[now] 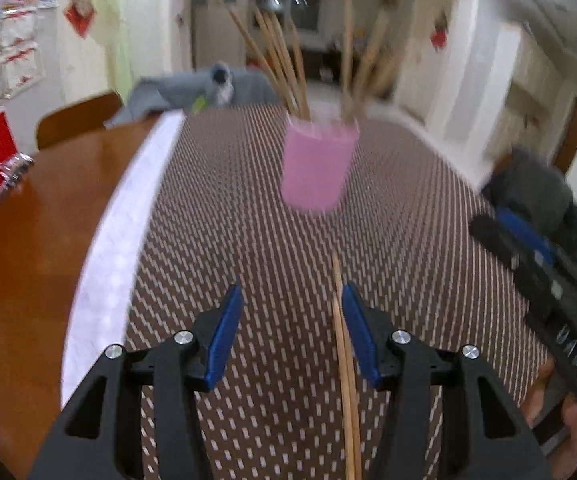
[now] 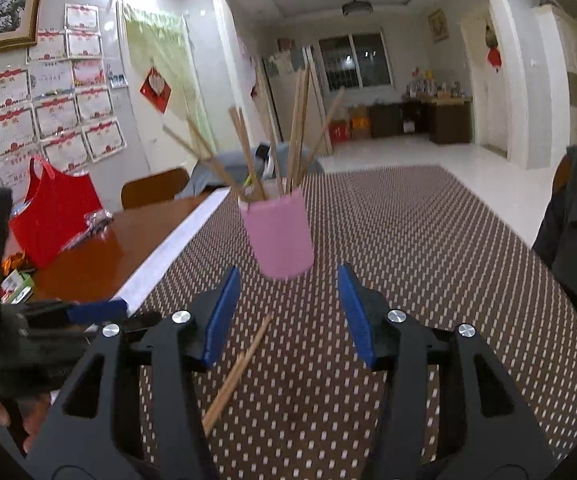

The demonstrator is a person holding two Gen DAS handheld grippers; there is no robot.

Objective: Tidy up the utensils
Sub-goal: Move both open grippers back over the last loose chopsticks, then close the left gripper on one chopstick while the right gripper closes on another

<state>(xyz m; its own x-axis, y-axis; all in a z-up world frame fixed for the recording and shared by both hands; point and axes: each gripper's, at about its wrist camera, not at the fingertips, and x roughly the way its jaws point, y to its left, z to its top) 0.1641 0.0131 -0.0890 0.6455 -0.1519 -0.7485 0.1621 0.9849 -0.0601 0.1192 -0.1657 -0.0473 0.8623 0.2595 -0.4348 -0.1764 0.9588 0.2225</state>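
Both sets of fingers are spread wide with nothing in them. The left gripper [image 1: 291, 294] has the loose chopsticks [image 1: 344, 360] lying on the mat just inside its right-hand finger, running near to far. From the right gripper [image 2: 288, 280] they show low and to the left, at a slant. They look light, thin, stiff and a bit slick, so they'd probably roll or scissor apart. Pinching both together around mid-length seems safest. The pink cup [image 2: 278, 234], already bristling with sticks, stands farther out on the patterned tabletop [image 2: 428, 260], and looks easy to tip.
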